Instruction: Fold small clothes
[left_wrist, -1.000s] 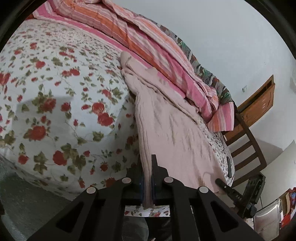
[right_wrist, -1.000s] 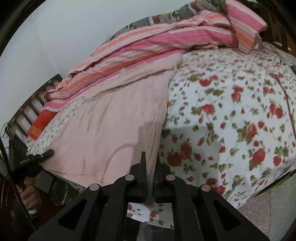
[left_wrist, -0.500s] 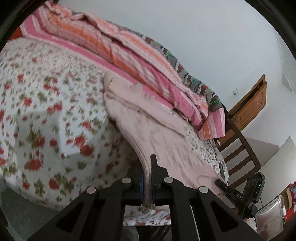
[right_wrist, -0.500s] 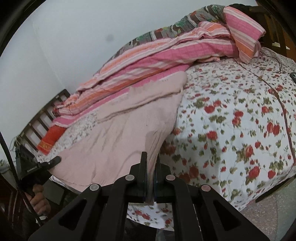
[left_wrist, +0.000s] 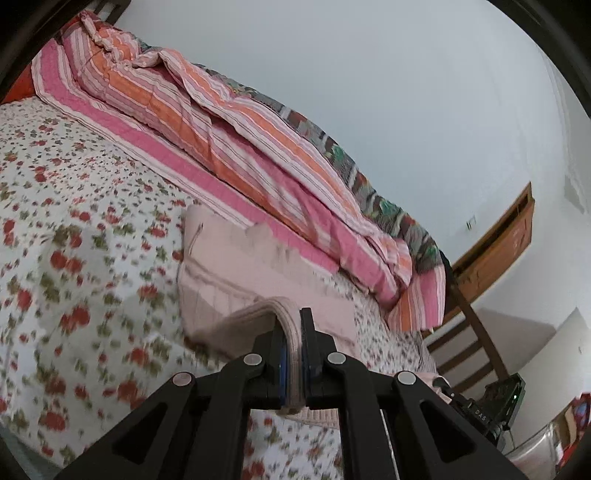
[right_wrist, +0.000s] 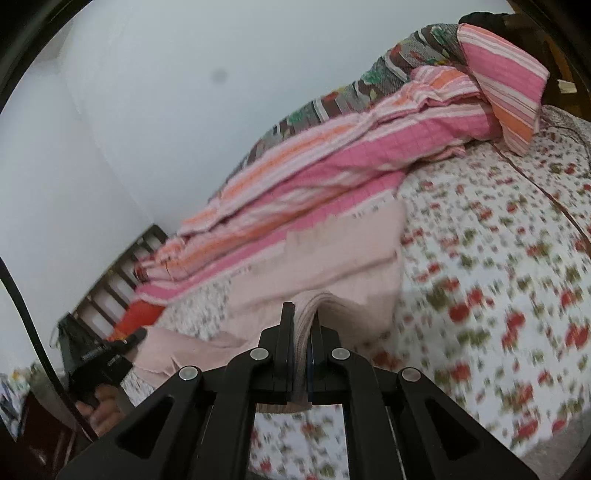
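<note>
With both near corners pinched, the left gripper (left_wrist: 291, 332) and right gripper (right_wrist: 303, 328) clamp the pink garment (left_wrist: 236, 269), arched ahead over the bedsheet (left_wrist: 74, 258), evidently to bring hem onto far edge.

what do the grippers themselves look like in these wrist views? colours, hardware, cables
Both alike: the left gripper and right gripper are matte black angular linkage frames with triangular cut-outs, four round silver pivot bolts each, and blue pads lining the fingers. The right view shows a thin black cable at left. No markings are legible.
</note>
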